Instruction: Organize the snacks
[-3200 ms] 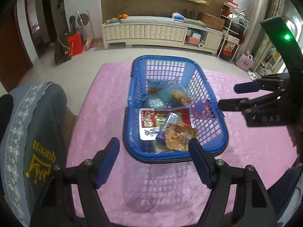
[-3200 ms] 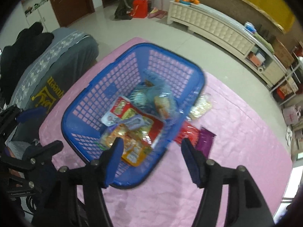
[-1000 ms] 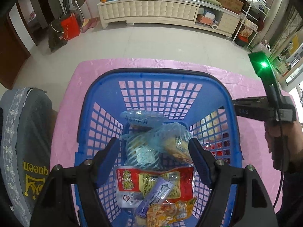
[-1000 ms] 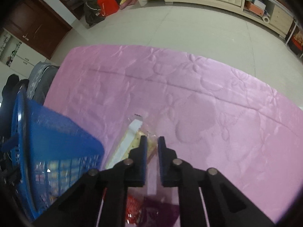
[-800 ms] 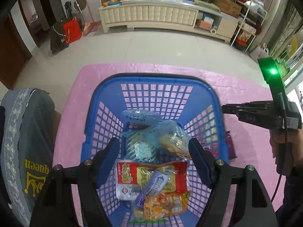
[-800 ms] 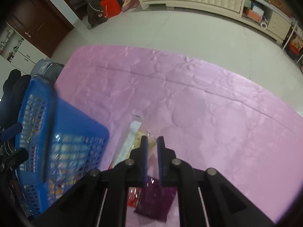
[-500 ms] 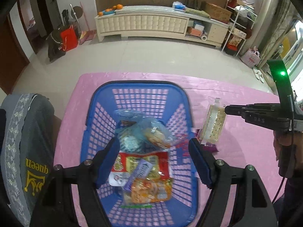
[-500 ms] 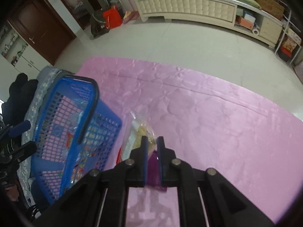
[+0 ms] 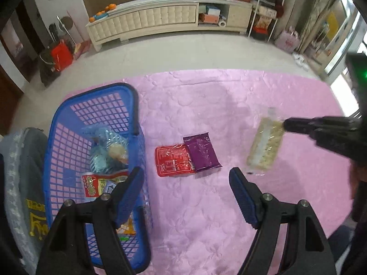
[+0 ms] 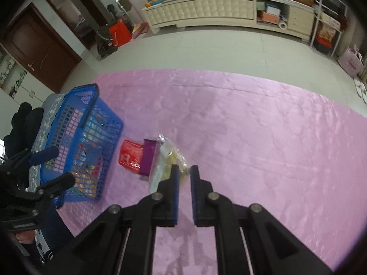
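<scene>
A: What changed in the last second?

B: The right tongs (image 10: 183, 171) lifted a clear packet (image 9: 265, 147) of pale snacks off the pink surface (image 9: 206, 105). One second ago the packet lay flat ahead of those tongs, beside the blue basket (image 9: 133, 96). It now hangs from their tips, clear of the surface and well apart from the basket.

A: State of each pair of tongs?

B: Right tongs: together, clamped on the near end of the packet. Left tongs (image 9: 185, 194): apart, holding nothing, above the surface just right of the basket's near corner.

A: What lies ahead of the left tongs?

B: A red packet (image 9: 170, 160) and a purple packet (image 9: 201, 152), flat on the surface, the purple one overlapping the red. A second ago the basket filled that view; it now sits to the left of the left tongs, with several snacks inside.

A: Meaning for the task?

B: One snack is in transit. Judged from the layout, two remain loose on the surface. The left tongs are placed to take one of them. Where the held packet is to go cannot be told.
</scene>
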A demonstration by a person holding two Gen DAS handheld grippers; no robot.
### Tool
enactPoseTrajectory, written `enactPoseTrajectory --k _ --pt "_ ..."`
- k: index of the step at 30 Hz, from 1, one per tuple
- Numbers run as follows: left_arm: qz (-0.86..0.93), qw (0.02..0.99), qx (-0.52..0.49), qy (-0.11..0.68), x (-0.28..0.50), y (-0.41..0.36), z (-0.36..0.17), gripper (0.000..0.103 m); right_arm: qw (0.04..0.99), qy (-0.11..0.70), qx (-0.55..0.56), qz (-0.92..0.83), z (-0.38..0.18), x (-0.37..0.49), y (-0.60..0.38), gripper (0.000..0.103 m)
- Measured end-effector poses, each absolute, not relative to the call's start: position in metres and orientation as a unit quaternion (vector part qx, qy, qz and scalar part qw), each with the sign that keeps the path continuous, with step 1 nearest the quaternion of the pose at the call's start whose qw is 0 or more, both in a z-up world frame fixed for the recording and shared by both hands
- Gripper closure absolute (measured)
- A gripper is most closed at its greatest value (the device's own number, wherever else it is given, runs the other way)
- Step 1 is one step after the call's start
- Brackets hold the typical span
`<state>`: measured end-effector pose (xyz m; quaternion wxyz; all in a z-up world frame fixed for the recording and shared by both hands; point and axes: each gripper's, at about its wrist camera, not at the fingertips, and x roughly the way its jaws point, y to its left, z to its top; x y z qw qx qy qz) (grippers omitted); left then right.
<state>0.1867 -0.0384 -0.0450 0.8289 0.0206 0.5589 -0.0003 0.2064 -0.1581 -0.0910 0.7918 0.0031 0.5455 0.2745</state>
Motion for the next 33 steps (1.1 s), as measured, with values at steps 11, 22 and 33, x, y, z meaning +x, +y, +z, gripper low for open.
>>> enactPoseTrajectory --k 11,22,33 --pt "0.029 0.786 0.022 0.617 0.233 -0.071 -0.112 0.026 0.771 0.566 0.072 0.284 -0.136 0.230 -0.205 0.091" --pt "0.065 0.749 -0.023 0.659 0.270 -0.056 -0.177 0.025 0.744 0.575 0.103 0.323 -0.162 0.245 -0.204 0.091" --pt "0.068 0.740 -0.010 0.669 0.284 -0.052 -0.205 0.022 0.738 0.578 0.109 0.330 -0.169 0.244 -0.205 0.091"
